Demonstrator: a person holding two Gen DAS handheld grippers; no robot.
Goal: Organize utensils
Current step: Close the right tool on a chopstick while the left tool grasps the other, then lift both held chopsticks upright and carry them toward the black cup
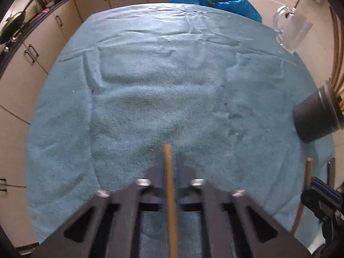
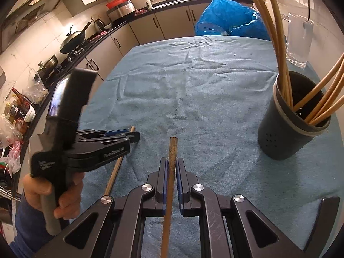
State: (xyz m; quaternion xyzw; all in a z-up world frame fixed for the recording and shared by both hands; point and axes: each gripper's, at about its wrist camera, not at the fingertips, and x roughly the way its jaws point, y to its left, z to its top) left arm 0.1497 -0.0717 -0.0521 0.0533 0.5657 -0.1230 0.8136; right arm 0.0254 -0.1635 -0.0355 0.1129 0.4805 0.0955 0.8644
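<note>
Holding two chopsticks at once, I am starting my account at the left. In the right wrist view my left hand (image 2: 53, 195) is wrapped around the handle of the left gripper (image 2: 134, 136), whose fingers are pinched together on a wooden chopstick (image 2: 114, 173); its tip is poking out past the fingertips and the shaft is slanting down toward the blue towel (image 2: 193, 86). The left wrist view is confirming it: that chopstick (image 1: 169, 193) is running straight up between the closed pads, its end sitting above the towel (image 1: 150, 86).

Moving to the middle, the right gripper (image 2: 171, 167) is clamping a second, darker chopstick (image 2: 171, 172) between its blue-lined pads, with the blunt end sticking forward beyond the fingers. From the left camera I am seeing this second chopstick (image 1: 306, 185) at the right edge.

Further right, the dark utensil holder (image 2: 288, 126) is standing upright on the towel, well apart from both grippers, with several chopsticks leaning out of it. Behind it a clear glass mug (image 2: 298, 43) is sitting near the towel's far corner, and a blue plastic bag (image 2: 228, 21) is lying just beyond the far edge.
</note>
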